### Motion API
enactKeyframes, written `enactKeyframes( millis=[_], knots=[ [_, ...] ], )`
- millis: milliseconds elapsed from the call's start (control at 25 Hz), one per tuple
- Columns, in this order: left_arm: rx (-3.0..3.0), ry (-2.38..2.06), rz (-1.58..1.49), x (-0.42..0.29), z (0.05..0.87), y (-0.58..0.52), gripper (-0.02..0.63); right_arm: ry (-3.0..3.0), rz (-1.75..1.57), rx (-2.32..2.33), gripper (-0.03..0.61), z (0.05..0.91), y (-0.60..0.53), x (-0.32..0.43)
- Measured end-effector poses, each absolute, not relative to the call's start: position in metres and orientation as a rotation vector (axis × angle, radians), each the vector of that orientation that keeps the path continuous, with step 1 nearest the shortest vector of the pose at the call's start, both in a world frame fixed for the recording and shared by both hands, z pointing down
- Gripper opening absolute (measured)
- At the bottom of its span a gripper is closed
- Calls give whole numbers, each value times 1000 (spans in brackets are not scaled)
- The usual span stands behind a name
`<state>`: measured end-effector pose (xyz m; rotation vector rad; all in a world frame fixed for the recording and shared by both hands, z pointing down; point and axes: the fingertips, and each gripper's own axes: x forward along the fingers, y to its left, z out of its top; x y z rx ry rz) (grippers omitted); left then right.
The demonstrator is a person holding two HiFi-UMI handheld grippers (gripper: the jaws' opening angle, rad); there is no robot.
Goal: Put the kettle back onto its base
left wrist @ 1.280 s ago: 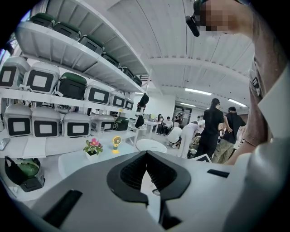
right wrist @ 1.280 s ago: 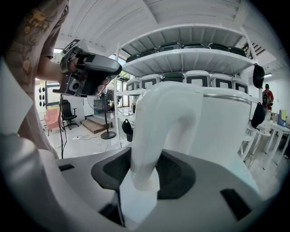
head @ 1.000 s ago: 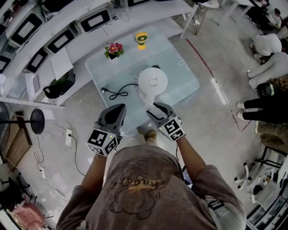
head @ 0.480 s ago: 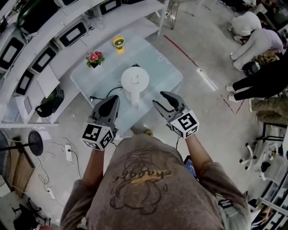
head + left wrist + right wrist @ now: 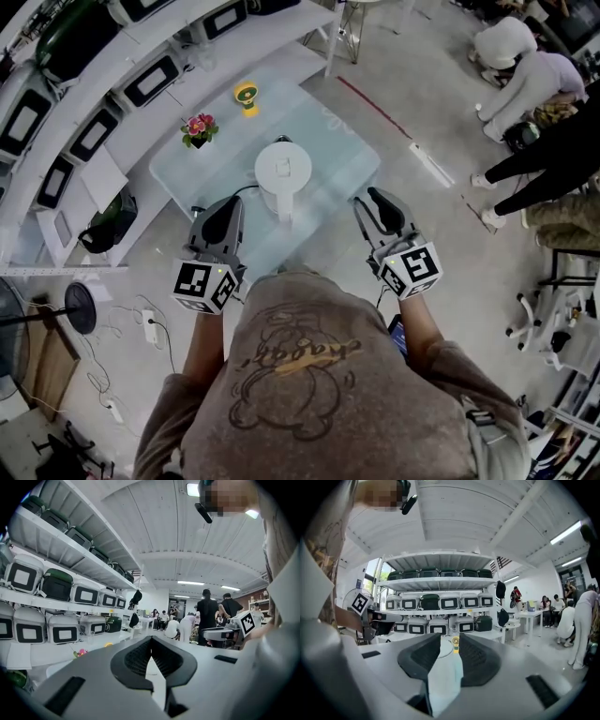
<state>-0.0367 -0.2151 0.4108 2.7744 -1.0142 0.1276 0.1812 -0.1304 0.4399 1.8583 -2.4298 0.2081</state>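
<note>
Right grey hand-held gripper (image 5: 375, 199) hangs to the right of the white round electric kettle (image 5: 283, 172), clear of it. Its 2 jaws are closing, with a narrow gap and nothing between them. Left grey hand-held gripper (image 5: 228, 204) hovers near the kettle's left, its jaw tips together and empty. The kettle stands upright on the pale glass table (image 5: 349, 141), long axis vertical, lid up, spout toward the far edge, handle toward the person. Whether its base sits beneath it cannot be told.
</note>
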Motion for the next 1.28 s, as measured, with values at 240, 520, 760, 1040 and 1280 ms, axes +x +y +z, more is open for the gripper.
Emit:
enactKeyframes(
  millis=[240,520,760,1040,1280],
  knots=[
    [2777,-1066,131,-43,424,-217,21,-2383,177,1915,4,447,-130,178],
    [2771,-1085,129,-45,445,-217,21,-2368,254,1954,2,471,-132,179],
    [2736,-1097,144,-47,460,-218,23,-2338,293,1972,0,487,-130,186],
    [2707,-1111,138,-50,460,-216,21,-2325,282,1964,-3,489,-128,185],
    [2694,-1119,129,-50,456,-214,22,-2340,297,1954,-3,488,-128,183]
  ],
)
